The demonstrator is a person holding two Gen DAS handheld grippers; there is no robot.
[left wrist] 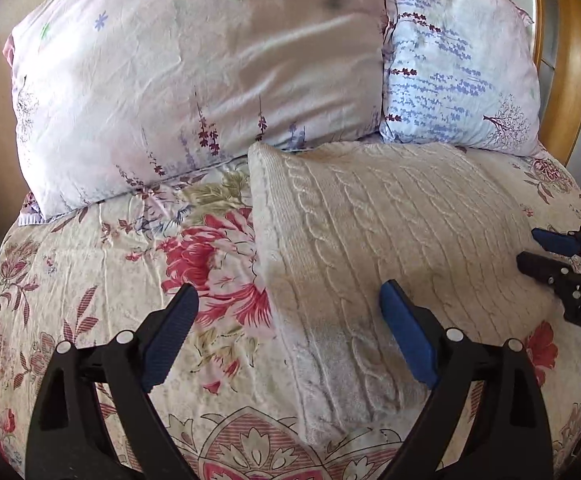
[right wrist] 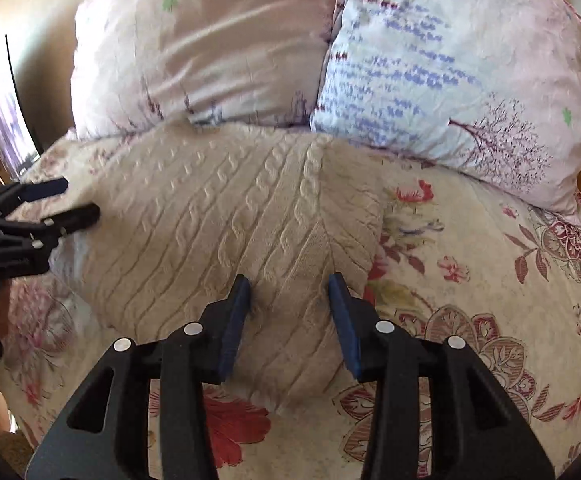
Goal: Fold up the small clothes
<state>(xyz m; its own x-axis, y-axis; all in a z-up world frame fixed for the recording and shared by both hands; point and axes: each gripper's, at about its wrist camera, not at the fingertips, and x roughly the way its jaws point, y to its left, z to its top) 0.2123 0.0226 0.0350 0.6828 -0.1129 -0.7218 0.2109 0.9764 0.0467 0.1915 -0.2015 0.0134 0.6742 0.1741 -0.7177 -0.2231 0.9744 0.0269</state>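
While both jaws gape empty, cream sweater (left wrist: pixel 390 232) lies flat beneath them.

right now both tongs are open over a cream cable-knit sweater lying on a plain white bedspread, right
Not quite. The bedspread is floral, printed with red and pink flowers, not plain white; the left wrist view shows it. The rest holds: both the left tongs and right tongs are open over the cream cable-knit sweater.
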